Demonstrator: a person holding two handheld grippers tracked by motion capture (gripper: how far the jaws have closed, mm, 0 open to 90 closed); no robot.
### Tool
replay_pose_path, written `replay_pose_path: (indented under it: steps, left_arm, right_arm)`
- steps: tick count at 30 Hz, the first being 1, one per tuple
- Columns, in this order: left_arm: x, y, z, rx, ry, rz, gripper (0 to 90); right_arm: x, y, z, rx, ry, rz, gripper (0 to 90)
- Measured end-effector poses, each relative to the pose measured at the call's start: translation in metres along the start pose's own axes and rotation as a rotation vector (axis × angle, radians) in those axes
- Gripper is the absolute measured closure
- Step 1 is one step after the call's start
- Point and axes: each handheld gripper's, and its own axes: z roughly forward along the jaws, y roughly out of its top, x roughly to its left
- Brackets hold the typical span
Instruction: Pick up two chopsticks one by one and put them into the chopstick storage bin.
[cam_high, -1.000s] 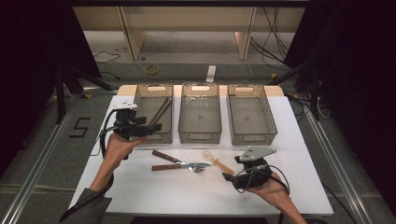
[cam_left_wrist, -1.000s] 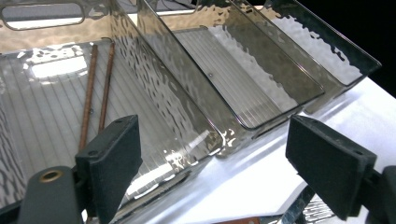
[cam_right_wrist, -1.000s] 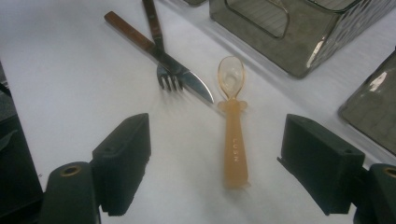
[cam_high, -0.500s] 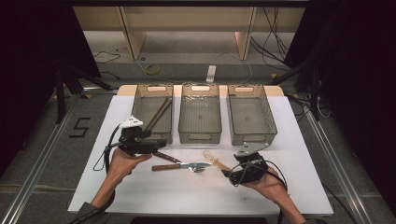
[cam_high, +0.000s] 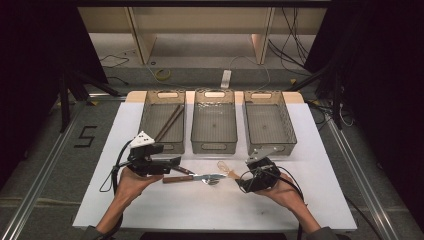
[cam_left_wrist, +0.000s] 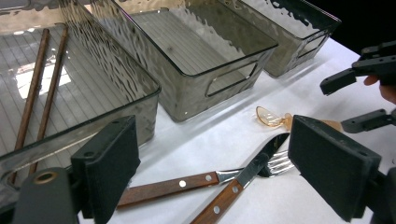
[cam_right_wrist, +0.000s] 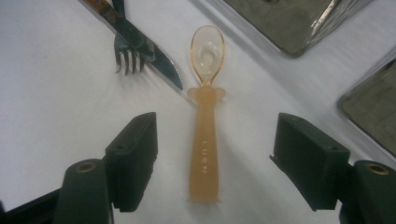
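Two grippers at work over white table (cam_high: 210, 210), both spread wide and gripping nothing. Right gripper (cam_right_wrist: 215, 154) poised above amber spoon (cam_right_wrist: 204, 140), handle lying on the table lengthwise between the spread jaws, bowl pointing away toward the bins; left gripper (cam_left_wrist: 224, 163) spread over knife (cam_left_wrist: 243, 179) and fork (cam_left_wrist: 205, 179), their wooden handles crossing just ahead of its pads. Probably the pick-up stage of sorting cutlery into bins. For a clean grab of the spoon: lower straight down until the pads bracket the flat handle near its middle, close squarely across the narrow width, avoid the knife tip lying just beside the spoon's neck. For the left side: choose one handle, not both, since knife rests over fork and a wide pinch could drag the pair. From the high view: three bins in a row behind the cutlery, chopsticks (cam_high: 167, 122) already in left bin (cam_high: 150, 117), middle bin (cam_high: 214, 147) and right bin (cam_high: 287, 135) bare. From the right gripper view: embossed lettering on the spoon handle and exact centring between the jaws. From the left gripper view: rivets on the handles and the overlap of blade and tines.
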Motion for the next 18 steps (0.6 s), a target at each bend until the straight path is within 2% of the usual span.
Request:
replay_pose_path:
  steps: [3, 7, 18]
  left_arm:
    - [-0.003, -0.002, -0.001, -0.001, 0.002, 0.009, 15.7]
    - [-0.006, -0.007, -0.002, 0.009, 0.012, 0.034, 15.7]
    - [-0.016, -0.012, -0.007, -0.003, -0.027, 0.048, 15.4]
  right_arm:
    - [-0.001, 0.001, 0.003, 0.024, -0.002, 0.009, 34.6]
    - [-0.002, 0.001, 0.006, 0.061, -0.005, -0.010, 36.5]
    - [-0.001, 0.000, 0.012, 0.152, -0.009, -0.002, 44.5]
